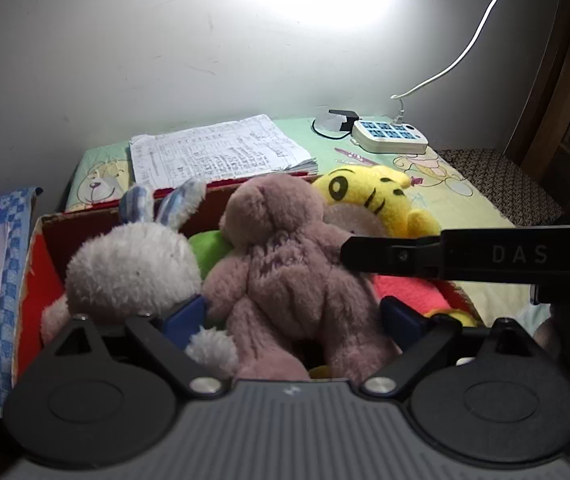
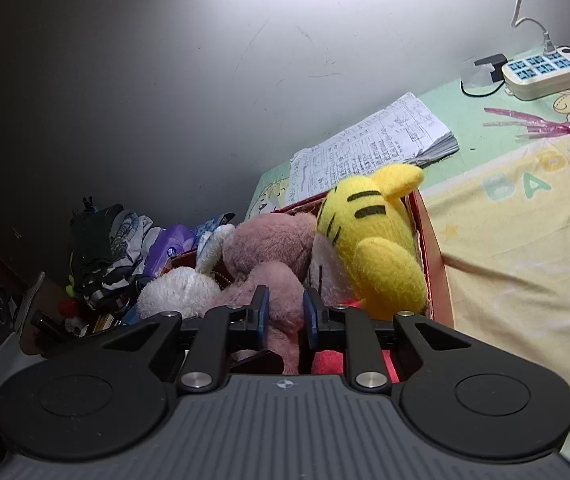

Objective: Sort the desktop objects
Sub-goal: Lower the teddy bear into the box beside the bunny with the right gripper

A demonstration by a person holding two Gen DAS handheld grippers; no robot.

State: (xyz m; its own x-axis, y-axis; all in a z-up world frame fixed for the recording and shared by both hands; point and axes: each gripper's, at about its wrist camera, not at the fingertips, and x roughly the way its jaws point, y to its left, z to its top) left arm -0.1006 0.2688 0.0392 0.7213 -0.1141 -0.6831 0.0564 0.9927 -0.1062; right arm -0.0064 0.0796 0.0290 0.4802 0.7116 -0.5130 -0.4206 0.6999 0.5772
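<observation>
The right gripper [image 2: 285, 316] pinches a limb of the pink bear [image 1: 285, 276] in the red box [image 1: 33, 280]; the left gripper [image 1: 293, 320] stands wide around it. Risk: lifting drags out neighbouring toys (tightly packed).

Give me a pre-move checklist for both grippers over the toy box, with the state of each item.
1. Left gripper open around the pink bear: ok, blue pads sit apart on either side.
2. Right gripper holding the bear's limb: cannot tell, narrow gap with plush between.
3. Bear inside the red box: ok.
4. White bunny and yellow tiger in the box: ok.
5. Right gripper's finger crossing the left view over the box: not ok, close to the bear.
6. Paper stack outside the box: ok.
</observation>
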